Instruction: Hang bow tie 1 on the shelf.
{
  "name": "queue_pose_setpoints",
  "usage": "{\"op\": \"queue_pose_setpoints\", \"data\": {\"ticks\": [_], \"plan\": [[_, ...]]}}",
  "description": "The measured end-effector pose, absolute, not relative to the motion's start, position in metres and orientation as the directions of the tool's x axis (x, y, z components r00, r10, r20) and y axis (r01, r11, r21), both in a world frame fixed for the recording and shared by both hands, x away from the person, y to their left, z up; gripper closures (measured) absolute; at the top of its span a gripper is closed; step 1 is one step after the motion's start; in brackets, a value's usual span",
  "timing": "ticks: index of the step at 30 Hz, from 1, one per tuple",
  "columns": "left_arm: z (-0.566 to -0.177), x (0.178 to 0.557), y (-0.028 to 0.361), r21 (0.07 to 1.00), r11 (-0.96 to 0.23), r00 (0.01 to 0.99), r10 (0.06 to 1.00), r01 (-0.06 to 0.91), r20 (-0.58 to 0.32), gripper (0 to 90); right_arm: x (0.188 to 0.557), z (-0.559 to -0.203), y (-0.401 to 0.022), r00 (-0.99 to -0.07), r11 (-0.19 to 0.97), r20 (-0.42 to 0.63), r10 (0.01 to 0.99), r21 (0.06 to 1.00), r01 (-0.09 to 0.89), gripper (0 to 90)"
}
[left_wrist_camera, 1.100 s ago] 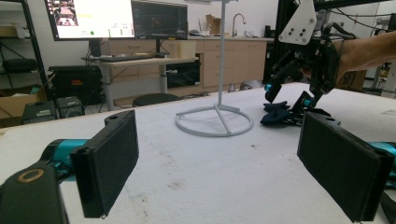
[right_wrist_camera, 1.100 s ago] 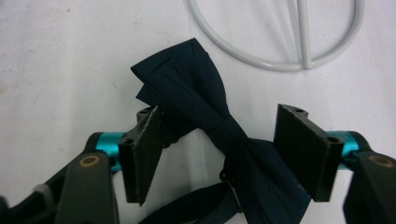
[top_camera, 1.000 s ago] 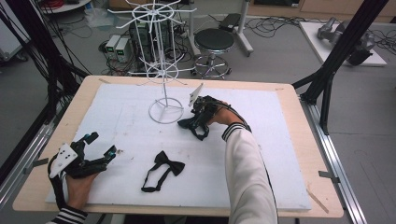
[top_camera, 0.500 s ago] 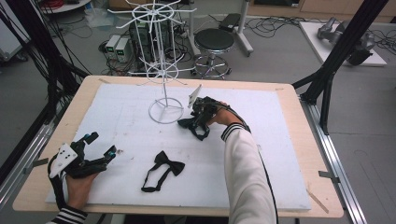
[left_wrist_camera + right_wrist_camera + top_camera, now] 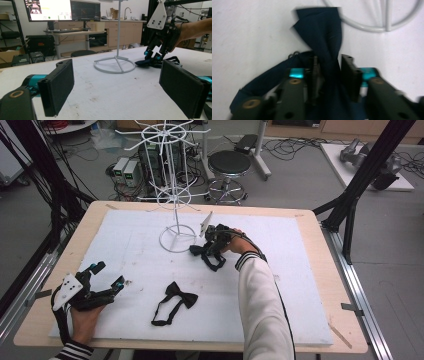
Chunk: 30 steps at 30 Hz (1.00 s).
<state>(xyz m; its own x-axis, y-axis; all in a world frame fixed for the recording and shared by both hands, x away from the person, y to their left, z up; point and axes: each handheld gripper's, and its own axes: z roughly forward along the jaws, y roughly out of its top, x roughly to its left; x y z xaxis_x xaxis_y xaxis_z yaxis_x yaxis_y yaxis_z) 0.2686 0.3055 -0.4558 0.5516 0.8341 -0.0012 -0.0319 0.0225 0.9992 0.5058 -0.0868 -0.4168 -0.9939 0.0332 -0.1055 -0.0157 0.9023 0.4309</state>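
Note:
A dark bow tie [image 5: 209, 259] lies on the white mat beside the wire rack's ring base [image 5: 177, 239]. My right gripper [image 5: 206, 251] points down at it. Its jaws have just been closing and now pinch the tie's middle [image 5: 322, 30] between the pads; the right gripper [image 5: 329, 75] is shut on it. A second black bow tie [image 5: 175, 301] with its strap lies flat at the front centre. My left gripper [image 5: 108, 274] rests at the front left, open, nothing between its pads [image 5: 57, 87]. In the left gripper view the right gripper [image 5: 152, 55] stands over the tie [image 5: 145, 63].
The white wire display rack [image 5: 172, 175] rises at the back centre of the mat, its ring base [image 5: 115, 66] close to my right gripper. The wooden table edge [image 5: 320, 245] frames the mat. A stool [image 5: 229, 165] and cables sit on the floor behind.
Both hands have stayed in place. The right gripper's jaws look drawn in tighter over the bow tie by the rack base.

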Motion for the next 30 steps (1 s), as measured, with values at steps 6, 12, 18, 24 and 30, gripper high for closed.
{"op": "queue_pose_setpoints", "data": {"ticks": [6, 12, 18, 24, 30], "plan": [[-0.456, 0.269, 0.305, 0.999, 0.026, 0.55, 0.835, -0.035, -0.002, 13.1, 0.506, -0.417, -0.088, -0.995, 0.901, -0.098, 0.033, 0.434, -0.013, 74.4], [-0.456, 0.269, 0.305, 0.999, 0.026, 0.551, 0.835, -0.034, -0.003, 13.1, 0.505, -0.415, -0.089, -0.995, 0.894, -0.092, 0.034, 0.448, -0.011, 74.4], [-0.456, 0.269, 0.305, 0.999, 0.026, 0.55, 0.835, -0.034, -0.003, 13.1, 0.503, -0.411, -0.093, -0.994, 0.881, -0.09, 0.056, 0.473, 0.006, 74.4], [-0.456, 0.269, 0.305, 0.999, 0.025, 0.55, 0.835, -0.034, -0.002, 13.1, 0.504, -0.406, -0.096, -0.994, 0.859, -0.105, 0.039, 0.512, -0.02, 74.3], [-0.456, 0.269, 0.305, 0.999, 0.024, 0.55, 0.835, -0.034, -0.001, 13.1, 0.503, -0.399, -0.099, -0.994, 0.842, -0.09, 0.057, 0.54, -0.001, 74.3]]}}
